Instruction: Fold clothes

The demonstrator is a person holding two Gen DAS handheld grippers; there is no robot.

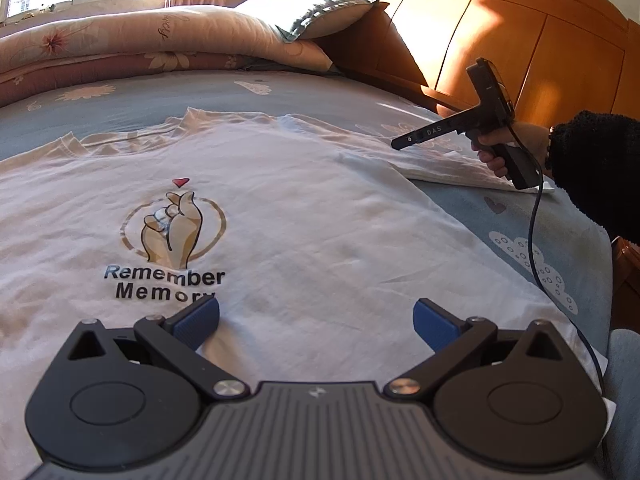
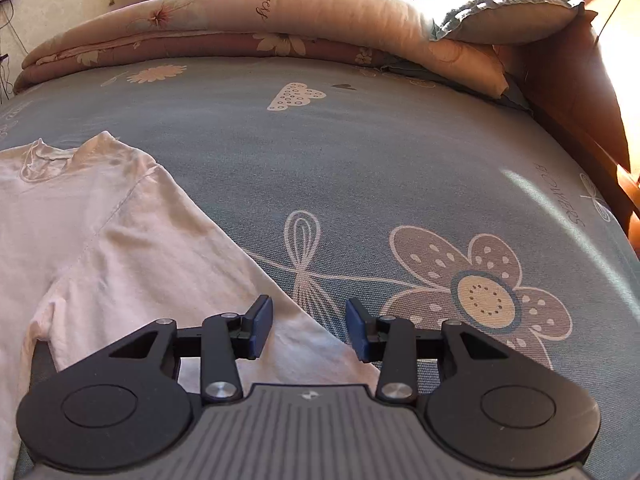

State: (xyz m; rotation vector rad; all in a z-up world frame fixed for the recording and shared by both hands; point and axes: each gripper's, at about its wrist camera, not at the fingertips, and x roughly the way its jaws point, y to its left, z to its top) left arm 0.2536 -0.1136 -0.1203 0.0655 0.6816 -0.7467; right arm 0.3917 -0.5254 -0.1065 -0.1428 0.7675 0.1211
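white t-shirt (image 1: 280, 220) lies flat on bed (image 2: 360, 152). left gripper (image 1: 316, 316): jaws wide apart, empty, over shirt body. right gripper (image 2: 308, 328): jaws apart, empty, over sleeve (image 2: 168, 288) edge.

left gripper (image 1: 316, 322) (jaws wide apart) over white t-shirt (image 1: 280, 208) on bed (image 1: 160, 96).

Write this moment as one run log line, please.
T-shirt: flat on bed | left tongs: open | right tongs: open over sleeve
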